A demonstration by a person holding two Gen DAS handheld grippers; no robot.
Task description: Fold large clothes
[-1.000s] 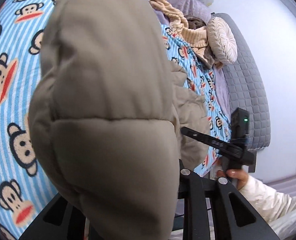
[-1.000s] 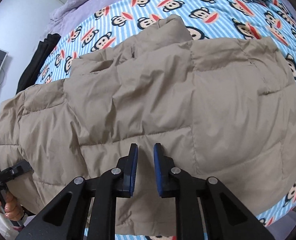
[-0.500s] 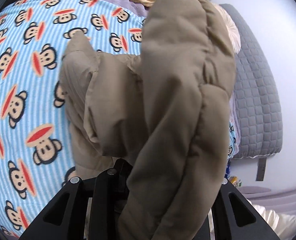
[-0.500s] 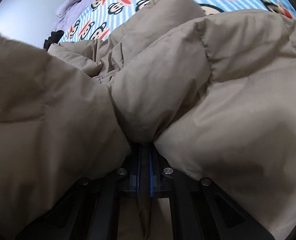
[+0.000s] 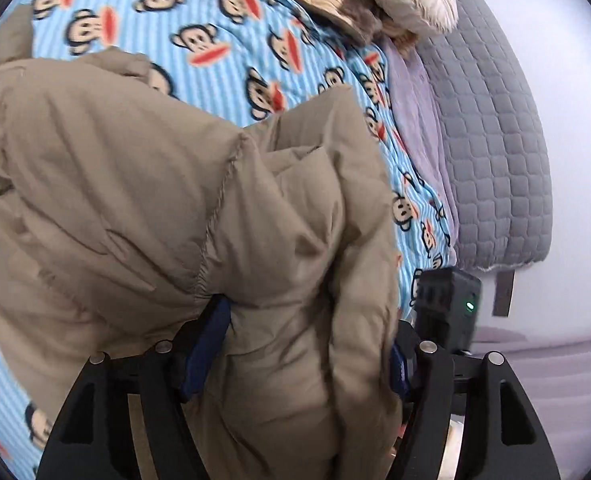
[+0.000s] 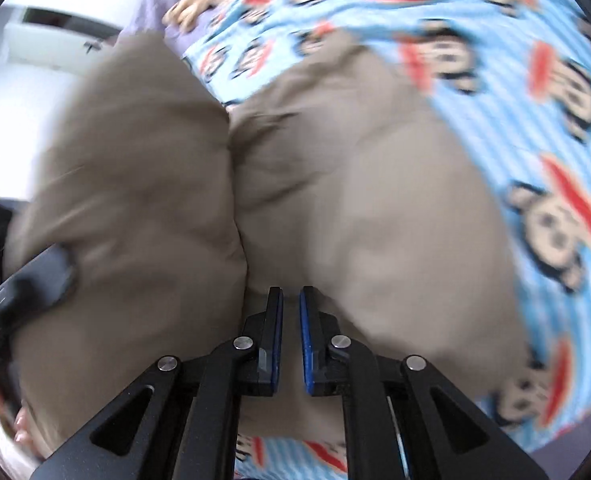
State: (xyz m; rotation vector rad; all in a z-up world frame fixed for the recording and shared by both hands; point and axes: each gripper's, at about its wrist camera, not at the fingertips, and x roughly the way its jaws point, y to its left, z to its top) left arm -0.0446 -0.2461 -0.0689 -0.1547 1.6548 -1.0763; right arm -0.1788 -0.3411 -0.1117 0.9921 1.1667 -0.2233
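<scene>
Monkey-print bed [image 5: 223, 12] carries the tan jacket [image 5: 135, 200]. Left gripper [image 5: 307, 356] spread wide, jacket bunched between its fingers; right gripper [image 6: 291, 320], at 3 o'clock only from the left, has released, slightly parted.

Tan jacket [image 5: 143, 200] — blue-striped, monkey-print sheet [image 5: 231, 16] — grey quilt [image 5: 491, 152].

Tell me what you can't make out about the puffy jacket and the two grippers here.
- Left wrist view: whether the left gripper grips the jacket; fabric fills the gap and covers one pad.
- Right wrist view: motion blur hides the jacket's seams and the fold line.
- Both views: the jacket's lower edge, cut off behind the gripper frames.
</scene>
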